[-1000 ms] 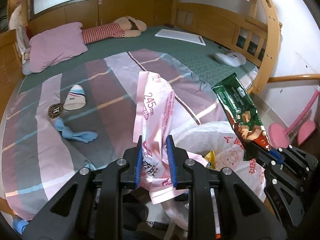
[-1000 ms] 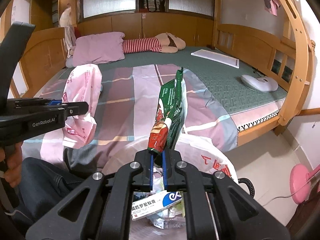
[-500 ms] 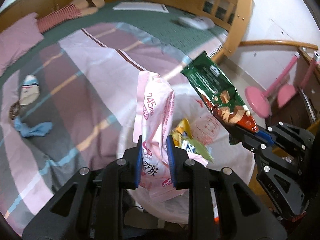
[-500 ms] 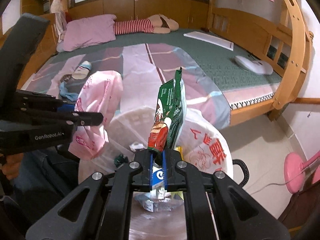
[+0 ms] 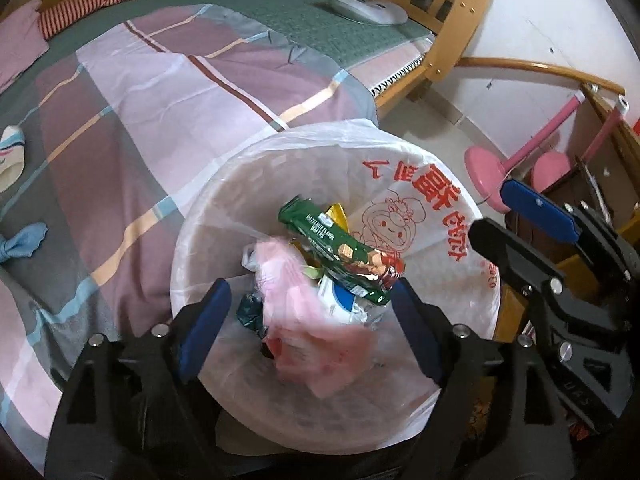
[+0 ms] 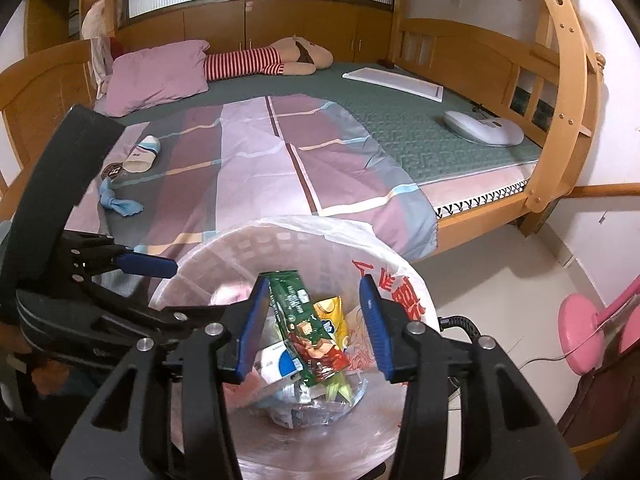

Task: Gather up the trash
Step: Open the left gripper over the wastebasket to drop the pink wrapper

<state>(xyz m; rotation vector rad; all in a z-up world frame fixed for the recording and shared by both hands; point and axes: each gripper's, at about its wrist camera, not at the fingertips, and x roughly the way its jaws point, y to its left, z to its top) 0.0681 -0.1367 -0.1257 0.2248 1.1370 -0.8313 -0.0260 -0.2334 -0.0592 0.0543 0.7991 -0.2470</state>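
Note:
A white trash bin lined with a white bag with red print (image 5: 432, 200) stands beside the bed and also shows in the right wrist view (image 6: 400, 276). A pink wrapper (image 5: 304, 312) and a green snack wrapper (image 5: 340, 248) lie loose inside it on other trash. The green wrapper (image 6: 308, 332) also shows in the right wrist view. My left gripper (image 5: 308, 320) is open and empty over the bin. My right gripper (image 6: 312, 324) is open and empty over the bin too; it shows at the right of the left wrist view (image 5: 520, 216).
The bed carries a striped quilt (image 6: 256, 148), a small sock-like item (image 6: 142, 154), a blue rag (image 6: 120, 202), a pink pillow (image 6: 156, 76), a white board (image 6: 394, 82) and a white device (image 6: 484, 128). A pink stand (image 6: 580, 332) sits on the floor at the right.
Both grippers moved over the bin and tilted down. Both opened: the pink wrapper and the green wrapper have dropped into the bin.

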